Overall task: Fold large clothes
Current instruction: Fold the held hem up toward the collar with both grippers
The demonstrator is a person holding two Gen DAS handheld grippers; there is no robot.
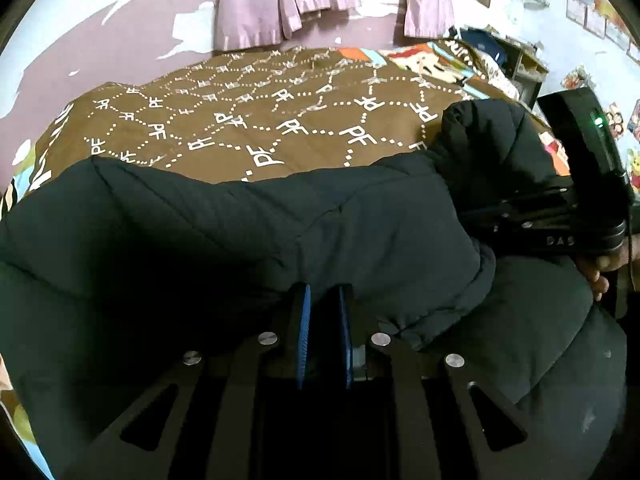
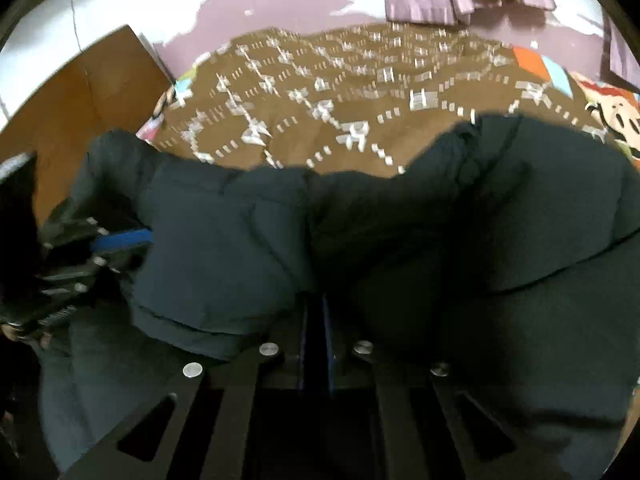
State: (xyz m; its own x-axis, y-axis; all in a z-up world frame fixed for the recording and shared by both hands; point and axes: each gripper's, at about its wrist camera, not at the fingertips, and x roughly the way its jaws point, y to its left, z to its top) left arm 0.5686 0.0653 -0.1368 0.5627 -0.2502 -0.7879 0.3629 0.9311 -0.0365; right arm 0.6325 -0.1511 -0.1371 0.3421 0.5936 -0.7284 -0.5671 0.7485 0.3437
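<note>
A dark quilted puffer jacket lies bunched along the near side of a bed with a brown "PF" patterned cover. In the left wrist view my left gripper has its blue pads close together, with a fold of jacket pinched at the tips. My right gripper bites into the jacket's edge at the right. In the right wrist view the jacket fills the foreground. There my right gripper is narrow, its tips buried in the fabric. My left gripper grips the jacket at the left.
Purple curtains hang on the wall behind the bed. A cartoon-print sheet shows beyond the brown cover. A shelf with clutter stands at the far right. A wooden panel stands left of the bed. A hand holds the right gripper.
</note>
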